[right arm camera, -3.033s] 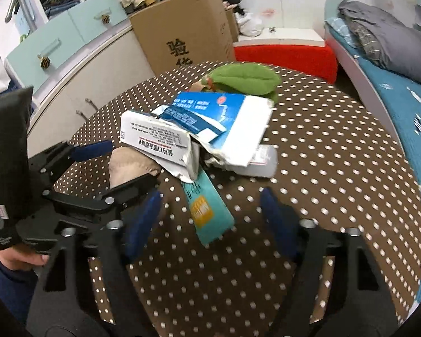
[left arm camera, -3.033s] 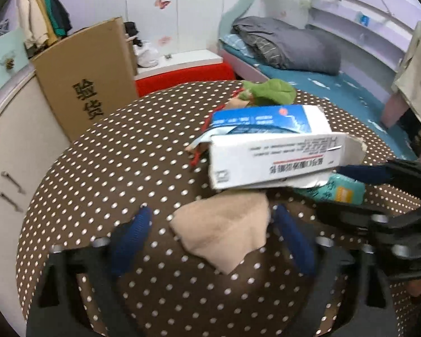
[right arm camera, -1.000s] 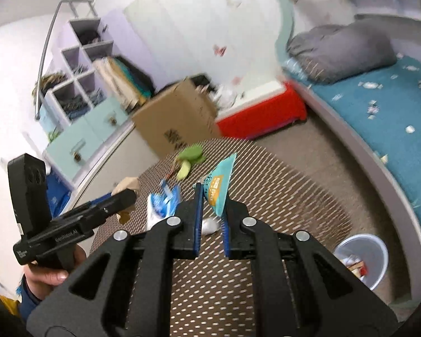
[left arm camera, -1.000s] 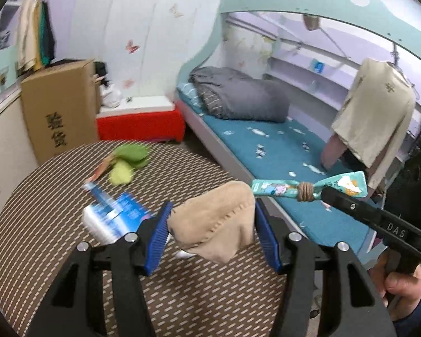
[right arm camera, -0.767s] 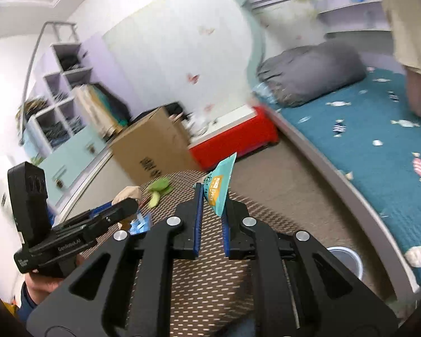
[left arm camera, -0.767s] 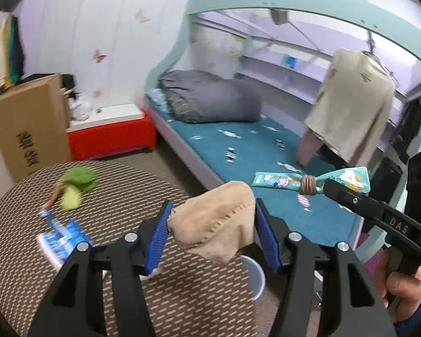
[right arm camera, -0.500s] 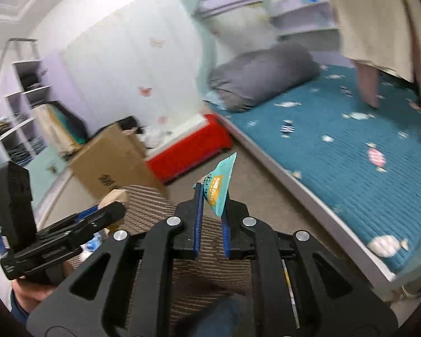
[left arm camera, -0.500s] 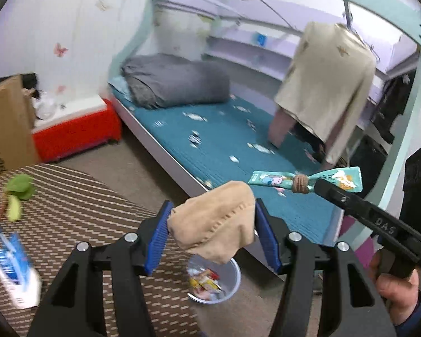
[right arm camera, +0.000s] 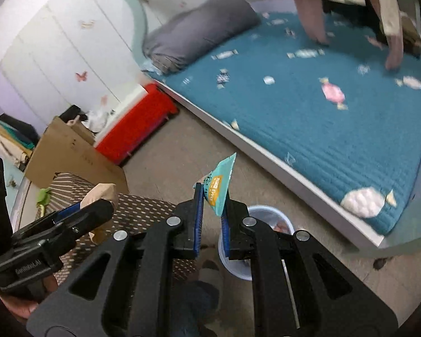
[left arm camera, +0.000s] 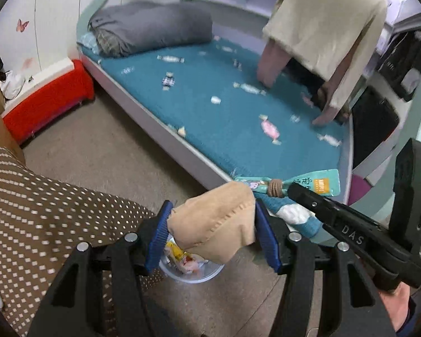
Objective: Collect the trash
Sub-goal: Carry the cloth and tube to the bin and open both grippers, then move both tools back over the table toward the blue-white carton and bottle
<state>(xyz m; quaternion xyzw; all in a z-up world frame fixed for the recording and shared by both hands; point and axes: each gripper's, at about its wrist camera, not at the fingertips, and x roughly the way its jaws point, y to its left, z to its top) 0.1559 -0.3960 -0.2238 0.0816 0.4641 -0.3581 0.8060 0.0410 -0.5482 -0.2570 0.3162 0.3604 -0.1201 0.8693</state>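
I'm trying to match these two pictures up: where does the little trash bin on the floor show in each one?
Left wrist view: the trash bin sits bottom centre, mostly hidden behind the tan cloth in the left hand-held gripper.
Right wrist view: it sits lower centre-right, just behind the right hand-held gripper.
Shared landmark: the teal bed.

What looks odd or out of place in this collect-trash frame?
The left gripper holds a tan stitched cloth, more like fabric than rubbish, above the trash bin. The right gripper pinches a teal wrapper. Nothing looks spilled.
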